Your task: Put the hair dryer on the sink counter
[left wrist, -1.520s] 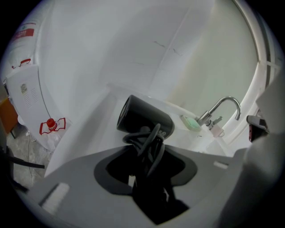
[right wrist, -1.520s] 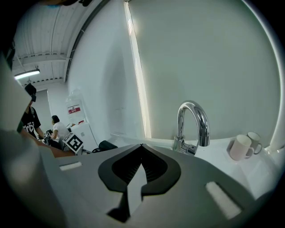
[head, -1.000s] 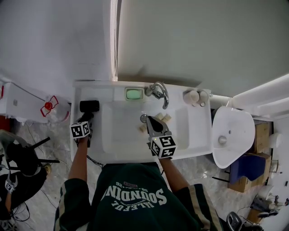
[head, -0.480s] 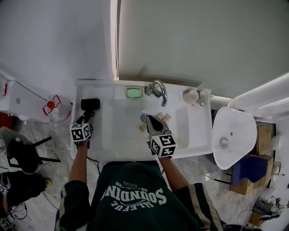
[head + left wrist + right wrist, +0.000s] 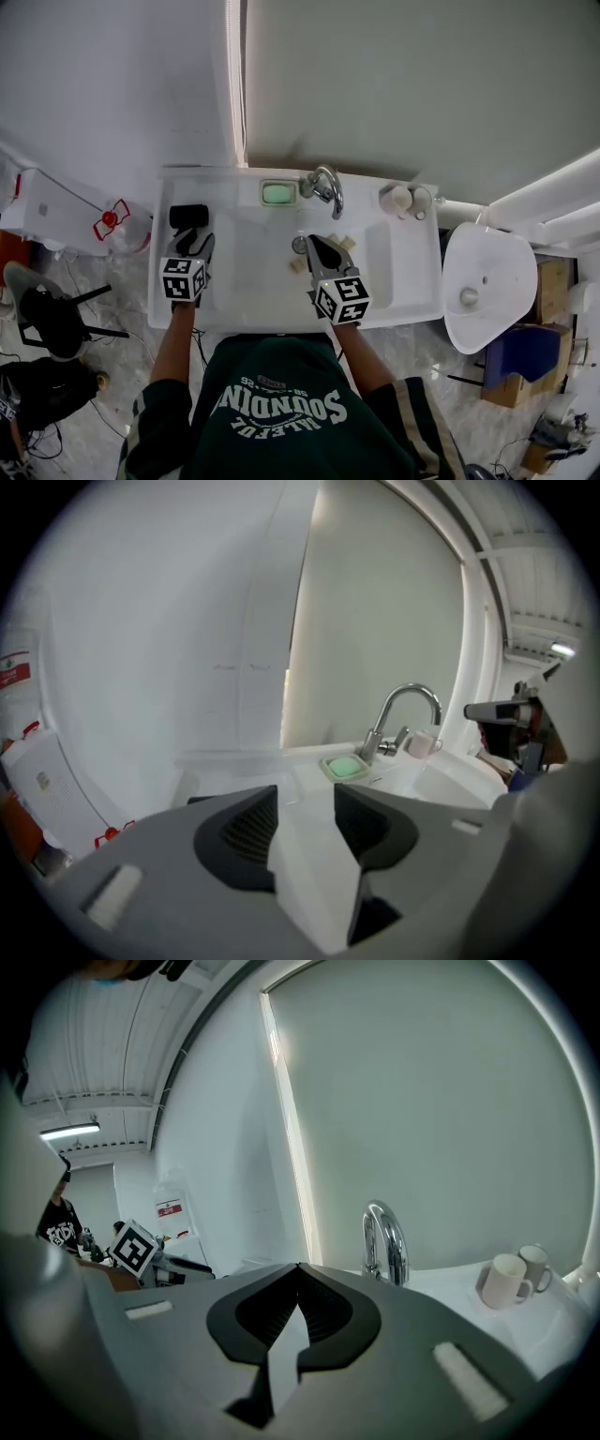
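Jaws apart, left gripper faces the black hair dryer.

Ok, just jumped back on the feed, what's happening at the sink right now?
A person stands at the sink counter with a gripper in each hand. The black hair dryer lies on the counter's back left corner, held by nothing. The left gripper sits just in front of it, jaws wide apart with nothing between them. The right gripper is shut and empty, over the basin near the faucet. The placing looks done.
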`<state>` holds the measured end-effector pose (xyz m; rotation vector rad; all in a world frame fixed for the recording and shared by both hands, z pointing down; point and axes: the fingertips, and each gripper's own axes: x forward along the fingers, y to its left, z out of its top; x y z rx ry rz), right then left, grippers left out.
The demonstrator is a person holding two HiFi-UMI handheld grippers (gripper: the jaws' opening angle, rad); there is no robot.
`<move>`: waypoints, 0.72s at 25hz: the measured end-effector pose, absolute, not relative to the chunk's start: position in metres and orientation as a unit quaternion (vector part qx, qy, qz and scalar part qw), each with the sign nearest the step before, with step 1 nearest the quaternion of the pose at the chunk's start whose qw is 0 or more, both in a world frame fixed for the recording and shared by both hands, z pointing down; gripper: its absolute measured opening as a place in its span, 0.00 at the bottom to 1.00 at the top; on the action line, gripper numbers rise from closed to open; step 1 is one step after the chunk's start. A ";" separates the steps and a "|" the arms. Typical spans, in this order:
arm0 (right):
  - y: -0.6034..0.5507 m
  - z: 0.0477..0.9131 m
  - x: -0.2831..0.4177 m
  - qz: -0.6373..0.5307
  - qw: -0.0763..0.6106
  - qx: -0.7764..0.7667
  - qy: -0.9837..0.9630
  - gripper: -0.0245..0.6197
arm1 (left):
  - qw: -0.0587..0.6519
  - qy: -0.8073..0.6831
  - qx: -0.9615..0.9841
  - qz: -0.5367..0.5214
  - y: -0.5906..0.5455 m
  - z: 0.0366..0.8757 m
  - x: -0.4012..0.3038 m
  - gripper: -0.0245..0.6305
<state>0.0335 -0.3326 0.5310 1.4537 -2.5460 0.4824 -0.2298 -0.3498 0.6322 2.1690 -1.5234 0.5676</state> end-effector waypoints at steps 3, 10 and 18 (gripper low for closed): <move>-0.334 0.526 0.041 0.156 0.079 0.492 -0.853 0.04 | 0.191 -0.532 0.801 0.195 -0.352 0.612 -0.205 0.31; -0.339 0.514 0.055 0.142 0.066 0.503 -0.850 0.04 | 0.152 -0.495 0.840 0.161 -0.355 0.570 -0.153 0.15; -0.341 0.503 0.067 0.130 0.050 0.514 -0.846 0.04 | 0.117 -0.457 0.874 0.119 -0.354 0.528 -0.110 0.12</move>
